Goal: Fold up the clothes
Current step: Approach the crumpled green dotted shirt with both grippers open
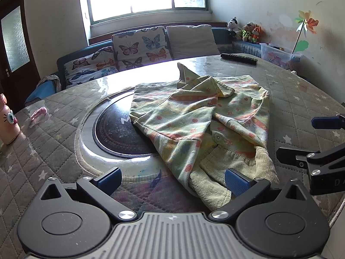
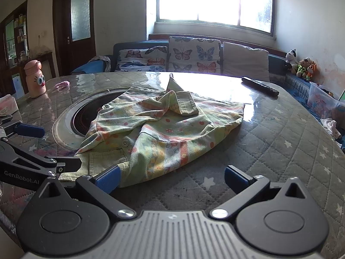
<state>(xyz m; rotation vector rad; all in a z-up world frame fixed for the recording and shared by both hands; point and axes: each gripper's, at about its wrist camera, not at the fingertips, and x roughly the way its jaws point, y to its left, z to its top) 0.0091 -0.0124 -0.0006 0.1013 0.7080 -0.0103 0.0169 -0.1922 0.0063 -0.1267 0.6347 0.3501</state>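
Left gripper point(image 1: 172, 180): jaws spread wide, nothing between them. Its right pad point(image 1: 236, 181) sits over the ribbed hem point(image 1: 217, 172) of the garment point(image 1: 194, 116); cannot tell if it touches. Judged reason: lined up to take the near hem edge.

Right gripper point(image 2: 171, 179): jaws likewise spread, holding nothing. Its left pad point(image 2: 108, 179) lies at the garment's point(image 2: 163, 129) near edge, the right pad over bare table point(image 2: 280, 142). The two grippers flank the near hem, which reads as a setup for a two-point lift or a pull to flatten.

Garment: small, green-yellow print with ribbed hem and a snap point(image 1: 218, 137). It lies crumpled mid-table, partly over the dark inset hob point(image 1: 116, 129). One cuffed piece point(image 2: 185, 103) is flopped back over the body, and a pointed flap stands up behind it. Not yet flat; folding looks barely started, and it needs spreading first.

Table: round, quilted star-print cover under a glossy clear sheet. The slick top should let the cloth slide when dragged.

Further out: remote point(image 1: 239, 58) at the far rim; pink bottle point(image 2: 35, 78) at the left edge, lid on, contents unseen.

Containers: clear tub point(image 2: 321, 103) beside the table on the right, holding what looks like pink toys or cloth; exact contents unclear.
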